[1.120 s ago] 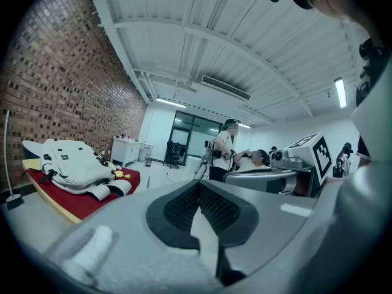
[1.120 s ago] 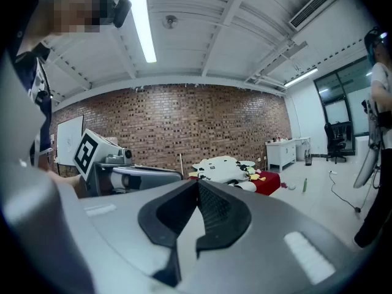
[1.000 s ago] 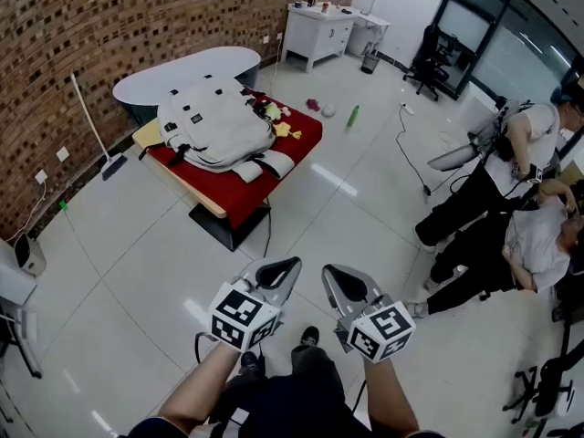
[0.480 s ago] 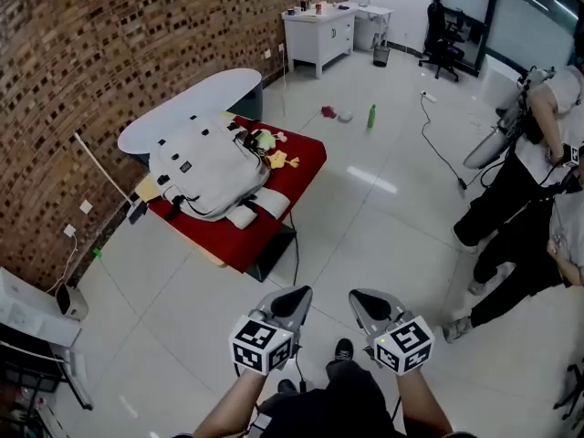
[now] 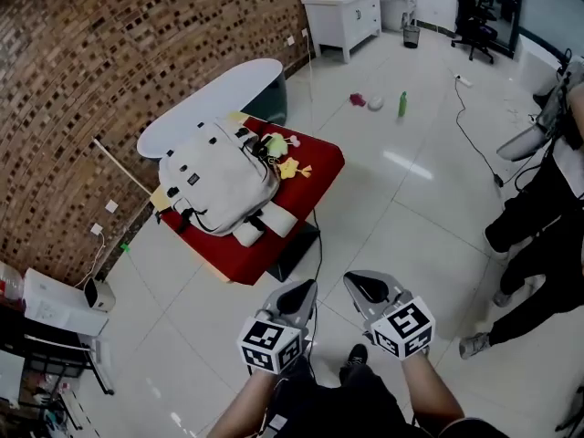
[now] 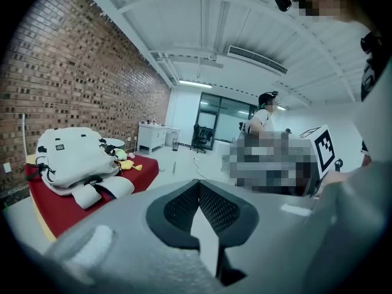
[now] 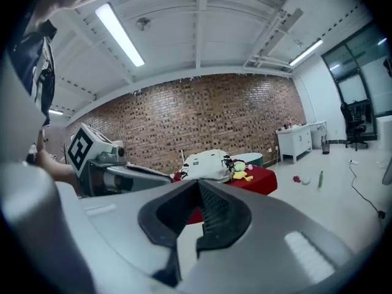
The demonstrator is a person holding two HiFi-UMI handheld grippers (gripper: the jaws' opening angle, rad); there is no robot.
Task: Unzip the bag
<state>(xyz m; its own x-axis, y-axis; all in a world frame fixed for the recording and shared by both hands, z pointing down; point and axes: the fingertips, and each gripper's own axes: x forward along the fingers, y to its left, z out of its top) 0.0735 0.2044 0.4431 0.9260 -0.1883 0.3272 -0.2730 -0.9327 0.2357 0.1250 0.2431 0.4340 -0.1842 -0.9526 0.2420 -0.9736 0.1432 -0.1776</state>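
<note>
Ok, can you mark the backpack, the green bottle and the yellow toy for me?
backpack (image 5: 219, 179): head view, middle of its white front panel.
green bottle (image 5: 402, 104): head view, middle of its body.
yellow toy (image 5: 288, 168): head view, centre of its yellow body.

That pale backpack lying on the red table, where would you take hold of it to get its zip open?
The zip pull is too small to see from here. The backpack lies flat on the red table, padded strap ends toward the near edge, toys crowding its far-right side. Likely best: come from the open near side, pinch the fabric rim, then take the pull.
</note>
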